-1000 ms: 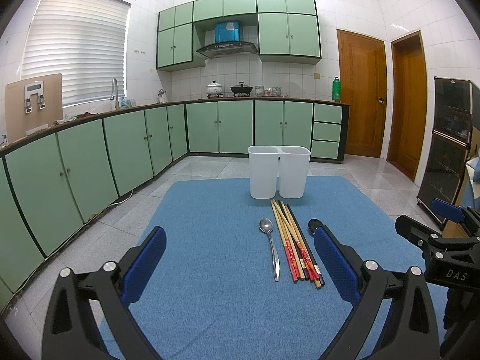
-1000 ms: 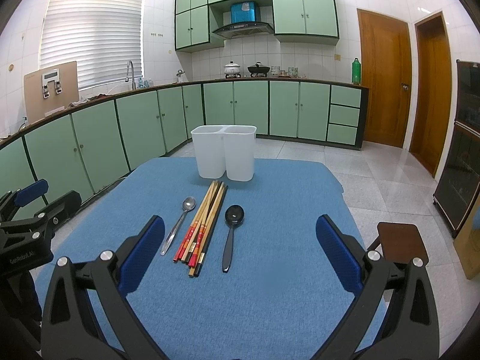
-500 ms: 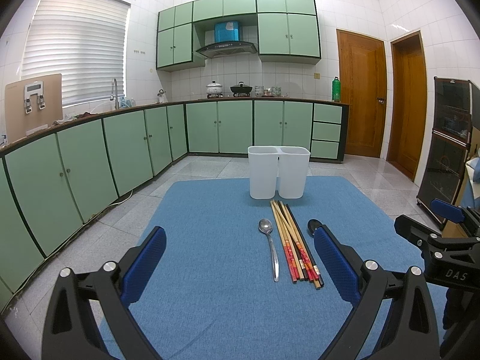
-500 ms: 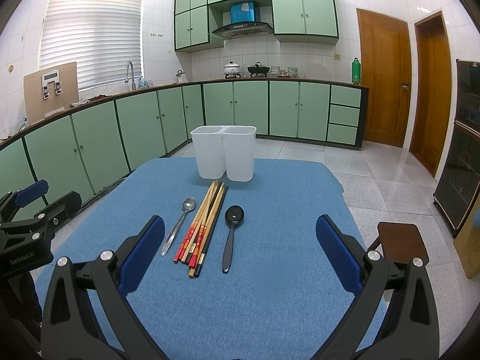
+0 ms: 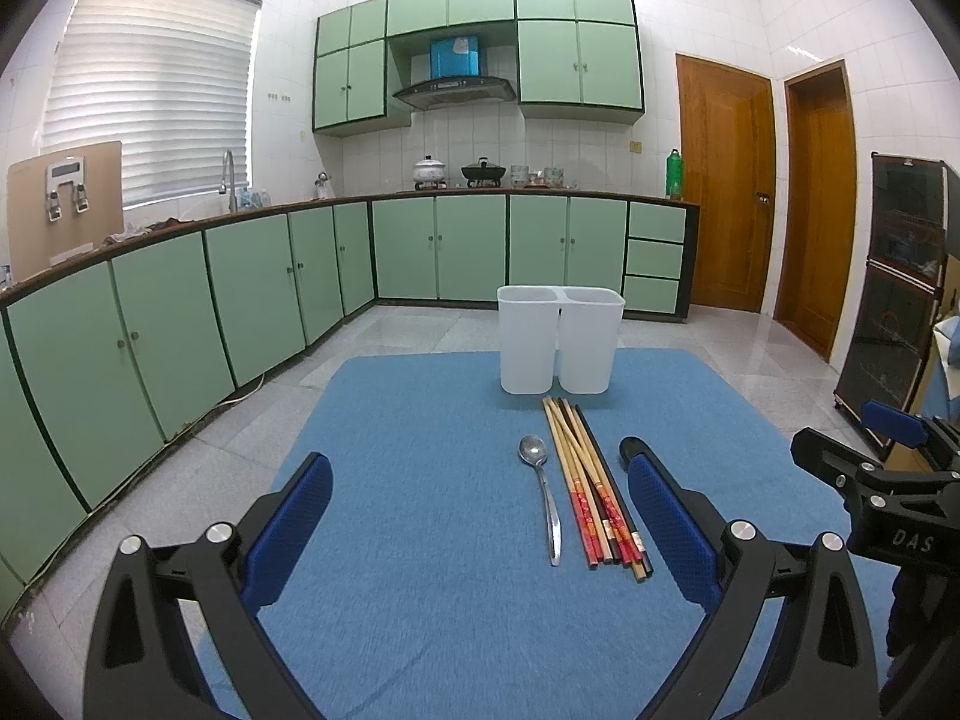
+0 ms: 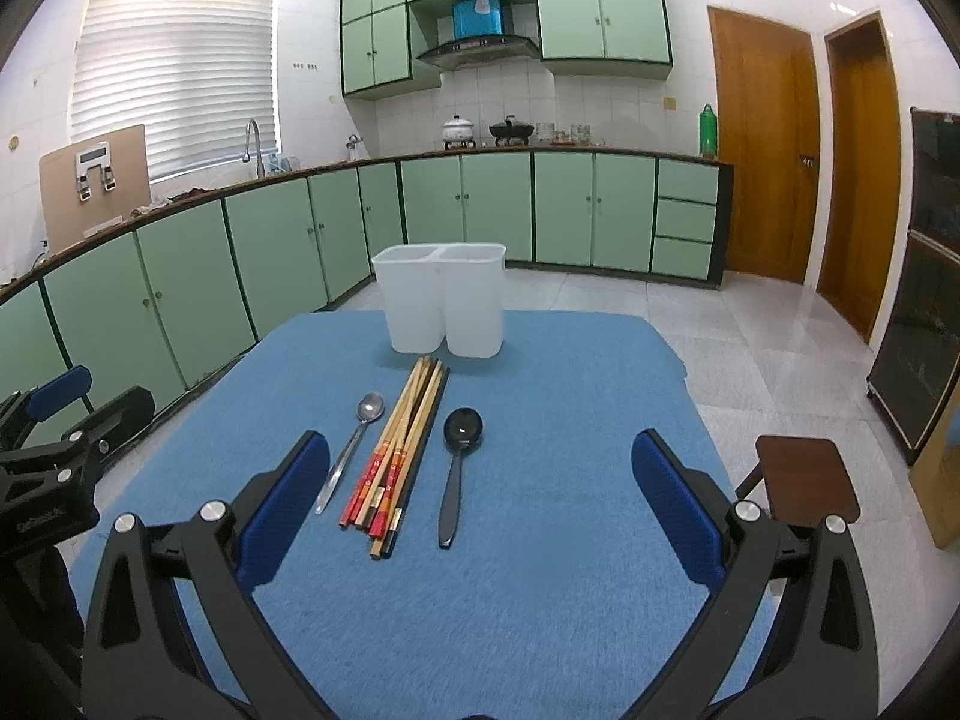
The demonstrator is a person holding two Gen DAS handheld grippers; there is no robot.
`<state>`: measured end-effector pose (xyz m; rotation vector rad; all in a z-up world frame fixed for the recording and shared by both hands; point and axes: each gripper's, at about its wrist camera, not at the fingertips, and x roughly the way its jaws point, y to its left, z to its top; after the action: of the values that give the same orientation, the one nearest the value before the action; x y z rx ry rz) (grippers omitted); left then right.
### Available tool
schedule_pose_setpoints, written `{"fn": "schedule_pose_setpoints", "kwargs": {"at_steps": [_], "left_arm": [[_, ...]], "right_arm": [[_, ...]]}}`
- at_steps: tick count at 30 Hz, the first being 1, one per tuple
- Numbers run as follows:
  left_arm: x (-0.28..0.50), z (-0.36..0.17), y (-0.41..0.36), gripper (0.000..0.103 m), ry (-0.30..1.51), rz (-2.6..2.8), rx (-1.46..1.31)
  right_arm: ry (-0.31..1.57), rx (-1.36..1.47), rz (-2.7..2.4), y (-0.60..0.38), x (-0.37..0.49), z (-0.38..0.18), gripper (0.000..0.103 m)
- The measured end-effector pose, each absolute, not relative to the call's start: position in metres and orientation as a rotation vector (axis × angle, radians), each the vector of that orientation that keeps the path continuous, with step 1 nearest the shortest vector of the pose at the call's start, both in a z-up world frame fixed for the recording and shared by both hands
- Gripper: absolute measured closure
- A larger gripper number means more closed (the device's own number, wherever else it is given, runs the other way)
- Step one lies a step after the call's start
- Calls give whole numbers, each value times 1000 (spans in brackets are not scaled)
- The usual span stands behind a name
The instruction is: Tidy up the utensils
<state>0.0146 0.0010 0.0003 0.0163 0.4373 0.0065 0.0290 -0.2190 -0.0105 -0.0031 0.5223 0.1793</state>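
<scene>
1. Utensils lie mid-mat, just in front of white plastic twin-bin holder [image 6: 441, 306]: metal spoon [image 6: 354, 444], bundle of wood chopsticks [image 6: 399, 450] w/ red-banded ends, black spoon [image 6: 459, 468].
2. Blue felt-like mat [image 6: 540, 570] has bare room on both sides & near edge; holder sits at far edge.
3. Left gripper [image 5: 474, 522] wide open, nothing held, above mat; black spoon partly hidden behind its right finger.
4. Right gripper [image 6: 480, 504] wide open, empty.
</scene>
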Motion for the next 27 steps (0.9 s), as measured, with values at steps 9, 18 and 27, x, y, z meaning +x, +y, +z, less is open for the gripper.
{"fn": "schedule_pose_setpoints", "kwargs": {"at_steps": [9,18,27], "left_arm": [[55,-20,15,6,484,28,10],[104,-40,25,6,524,49,-16],[152,-61,24,6,588,39,1]], "right_arm": [[643,-30,167,-213,83,-31,5],[746,0,167,-207,143,-60,5],[865,-16,177,-190,194,-91,21]]}}
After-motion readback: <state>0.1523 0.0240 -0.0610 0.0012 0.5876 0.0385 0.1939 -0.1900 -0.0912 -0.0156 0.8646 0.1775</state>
